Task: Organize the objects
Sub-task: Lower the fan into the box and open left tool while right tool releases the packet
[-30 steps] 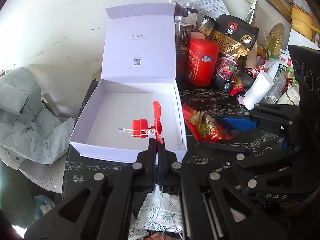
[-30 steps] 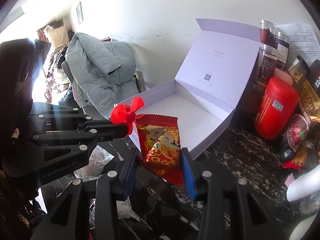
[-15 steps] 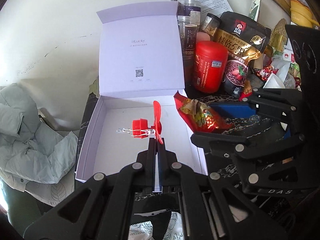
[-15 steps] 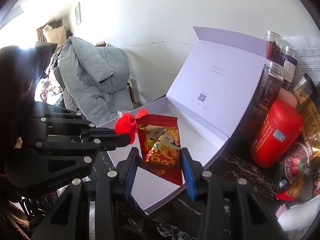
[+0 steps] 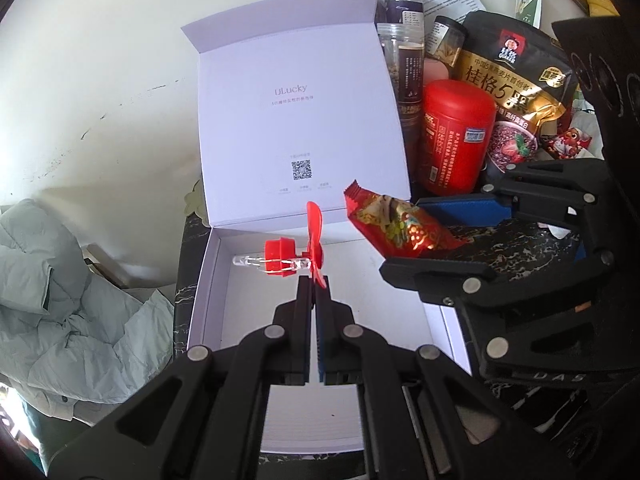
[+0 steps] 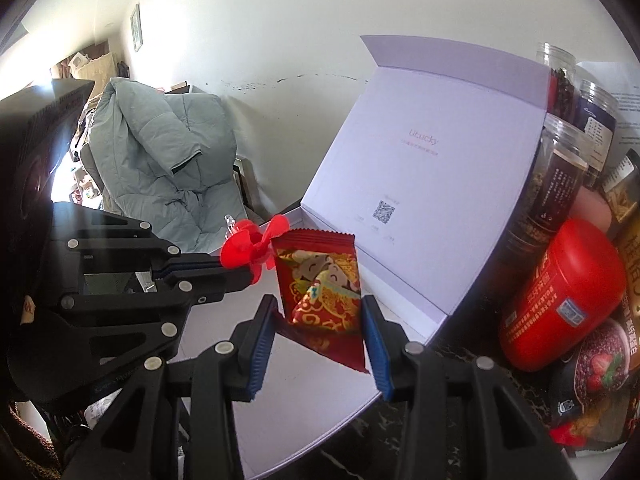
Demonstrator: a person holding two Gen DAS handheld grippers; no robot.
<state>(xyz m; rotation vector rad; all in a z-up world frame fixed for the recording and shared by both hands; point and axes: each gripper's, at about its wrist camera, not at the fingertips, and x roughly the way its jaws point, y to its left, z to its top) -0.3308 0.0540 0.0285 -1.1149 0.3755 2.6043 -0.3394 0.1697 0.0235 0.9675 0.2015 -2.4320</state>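
An open white box (image 5: 224,292) with its lid (image 5: 296,120) standing up sits on the dark marble table. My left gripper (image 5: 315,284) is shut on a small red propeller toy (image 5: 298,248) with a clear tip, held over the box's inside. My right gripper (image 6: 318,316) is shut on a red snack packet (image 6: 324,284) and holds it over the box, just right of the toy (image 6: 256,244). The packet also shows in the left wrist view (image 5: 400,228), above the box's right side.
A red canister (image 5: 456,136), tall dark jars (image 5: 404,60) and a black oat bag (image 5: 516,80) crowd the table right of the box. A grey-green jacket (image 6: 168,168) lies on a chair to the left. The wall is close behind the lid.
Both grippers have moved forward over the box with their loads. The snack packet has risen from the table beside the box to above its right side.
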